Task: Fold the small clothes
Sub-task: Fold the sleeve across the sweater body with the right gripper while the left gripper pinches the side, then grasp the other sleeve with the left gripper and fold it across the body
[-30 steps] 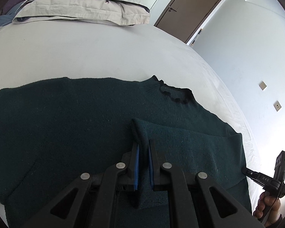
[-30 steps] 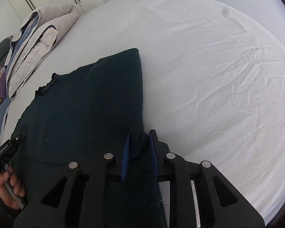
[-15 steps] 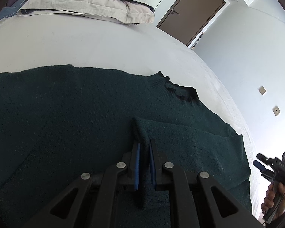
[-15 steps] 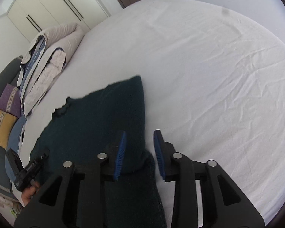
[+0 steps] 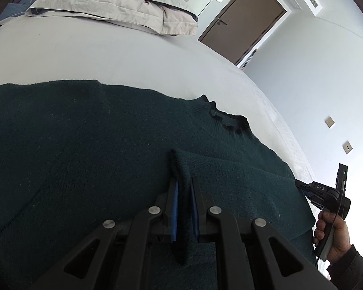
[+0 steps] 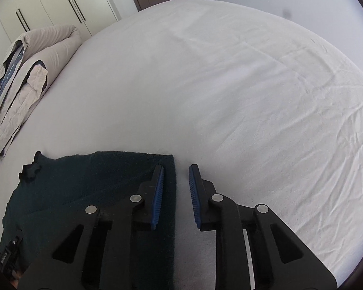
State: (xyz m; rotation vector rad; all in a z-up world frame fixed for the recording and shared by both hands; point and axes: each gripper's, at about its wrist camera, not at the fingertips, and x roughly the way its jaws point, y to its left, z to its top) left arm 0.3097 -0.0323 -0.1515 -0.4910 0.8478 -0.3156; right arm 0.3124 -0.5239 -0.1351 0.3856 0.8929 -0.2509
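Closest in, the left gripper (image 5: 184,207) is clenched on a raised ridge of the dark green sweater (image 5: 84,157), the blue pads pinching a folded-over sleeve or side panel that lies across the sweater's body. So the step in hand looks like the side fold: one flap is over and pinned, not yet let go. Over on the sweater's far side, the right gripper (image 6: 175,193) stands released, jaws apart, nothing between them; its left finger sits over the sweater's straight folded edge (image 6: 173,193) and its right finger over bare white bedsheet (image 6: 254,96). Next move, by my reading: the left claw needs to lay its ridge flat and release, and the right needs a fresh hold, likely at the hem or edge, to carry on the fold. Beyond the sweater's ruffled collar (image 5: 230,120), the left view gives what the right cannot: the pinched ridge itself, plus the person's right hand (image 5: 331,232) holding the other gripper at the sweater's edge. The right view answers with that gripper's open gap and the clean fold line. Farthest from the sweater, folded bedding (image 5: 123,4) and a brown door (image 5: 242,21).
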